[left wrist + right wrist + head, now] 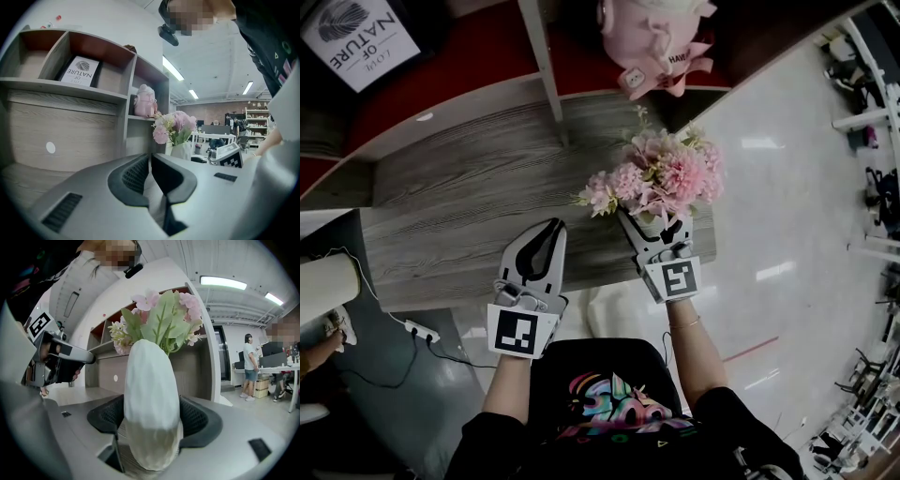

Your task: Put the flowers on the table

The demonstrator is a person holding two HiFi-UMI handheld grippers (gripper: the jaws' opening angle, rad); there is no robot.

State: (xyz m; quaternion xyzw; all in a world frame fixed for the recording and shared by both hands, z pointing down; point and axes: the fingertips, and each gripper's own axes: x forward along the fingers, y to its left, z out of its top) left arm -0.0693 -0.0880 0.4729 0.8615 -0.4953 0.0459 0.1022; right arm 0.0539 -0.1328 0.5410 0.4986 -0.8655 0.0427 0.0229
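Note:
A bunch of pink flowers [656,176] stands upright in a white vase [151,399]. My right gripper [661,225] is shut on the vase, whose body fills the gap between the jaws of that gripper [152,423]. It is held over the right end of the grey wood table [459,206]; I cannot tell whether its base touches the top. My left gripper [546,232] hovers over the table's front edge, left of the vase, shut with nothing in it [150,161]. In the left gripper view the flowers [176,124] show ahead to the right.
A shelf unit rises behind the table, with a pink plush toy [656,37] and a book [358,33] in its compartments. A divider post [542,66] meets the table's back. A cable and power strip [422,330] lie on the floor at left. People stand far right [250,366].

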